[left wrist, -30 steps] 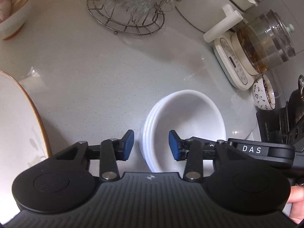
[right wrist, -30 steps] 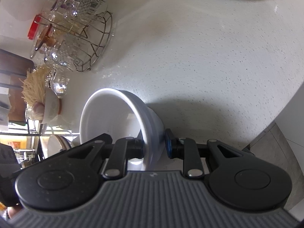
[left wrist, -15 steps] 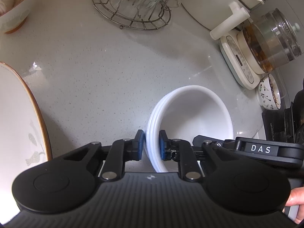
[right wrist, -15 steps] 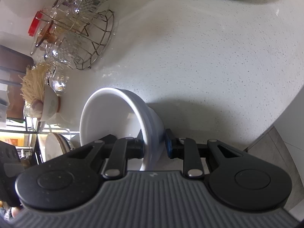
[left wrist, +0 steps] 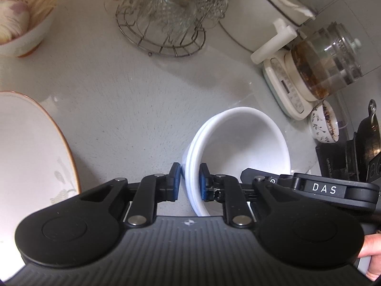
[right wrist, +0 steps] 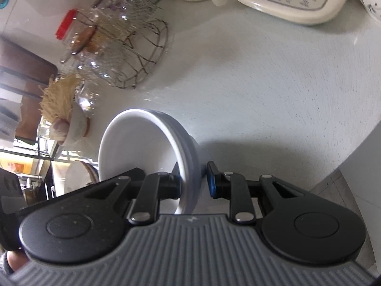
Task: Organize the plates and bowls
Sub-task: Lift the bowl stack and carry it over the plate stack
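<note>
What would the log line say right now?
left gripper: shut on white bowl stack rim | right gripper: straddles same stack's rim, grip unclear

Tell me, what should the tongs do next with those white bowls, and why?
Probably squeeze the right tongs fully shut before lifting. The left tongs pinch the rim of the white bowl stack, but on the right tongs' outer side a dark sliver shows against the bowl wall, so that grip looks unsure.
</note>
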### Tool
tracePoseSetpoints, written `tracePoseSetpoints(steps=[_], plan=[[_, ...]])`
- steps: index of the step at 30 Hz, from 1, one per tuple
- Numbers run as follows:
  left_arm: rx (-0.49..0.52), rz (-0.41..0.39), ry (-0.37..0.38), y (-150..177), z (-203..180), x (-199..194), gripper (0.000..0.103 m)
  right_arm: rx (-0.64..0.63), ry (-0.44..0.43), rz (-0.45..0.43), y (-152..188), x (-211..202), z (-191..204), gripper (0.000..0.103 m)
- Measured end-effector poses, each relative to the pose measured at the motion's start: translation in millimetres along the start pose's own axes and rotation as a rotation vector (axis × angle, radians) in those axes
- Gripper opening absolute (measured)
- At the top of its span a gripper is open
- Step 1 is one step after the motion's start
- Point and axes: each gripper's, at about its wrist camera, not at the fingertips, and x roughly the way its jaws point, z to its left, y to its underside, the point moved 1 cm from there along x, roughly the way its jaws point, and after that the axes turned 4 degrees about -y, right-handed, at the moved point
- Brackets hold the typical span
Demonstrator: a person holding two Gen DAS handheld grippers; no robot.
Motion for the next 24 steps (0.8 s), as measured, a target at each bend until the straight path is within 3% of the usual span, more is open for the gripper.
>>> tracePoseSetpoints(steps=[7, 13, 24], plan=[[-0.015, -0.044, 0.027, -2, -1, -39, 0.021, -0.019, -0.059, -0.035, 3, -25, 17, 0.025], [0.039, -0.106, 0.005, -1, -11, -73, 0.021, -0.058, -0.075, -0.063, 4, -45, 39, 0.025], [0.003, -0.178, 0.023, 6, 8, -114, 0.021, -0.126, -0.103, -0.087, 13, -54, 72, 0.025]])
